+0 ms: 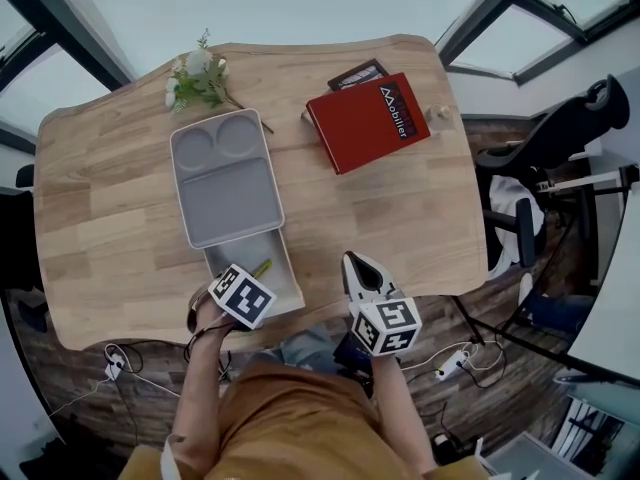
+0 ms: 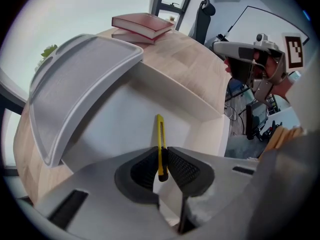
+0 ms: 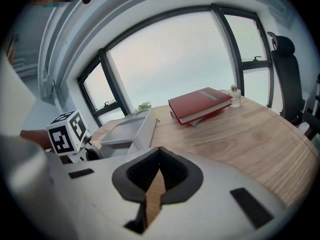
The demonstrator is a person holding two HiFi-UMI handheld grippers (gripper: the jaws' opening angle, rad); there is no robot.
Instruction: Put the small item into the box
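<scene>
left gripper (image 2: 161,159): jaws clamped on the yellow utility knife (image 2: 159,134)
yellow utility knife: held over the open white box (image 2: 176,91), at the table's (image 1: 400,218) near edge
grey lid (image 1: 222,183): leans on the box's far end
right gripper (image 3: 159,156): jaws together, empty
red book (image 1: 368,120): table's far right corner, cover print roughly "Mobilier"

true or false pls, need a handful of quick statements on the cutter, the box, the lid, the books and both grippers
1. The left gripper is shut on the yellow box cutter. True.
2. The box cutter lies loose on the floor of the white box. False: it is clamped between the jaws, pointing into the open box.
3. The right gripper holds a pen. False: its jaws are together with nothing between them.
4. The red book lies on a darker book. True.
5. The gray lid closes the box. False: it sits shifted aside, leaving the box open.
</scene>
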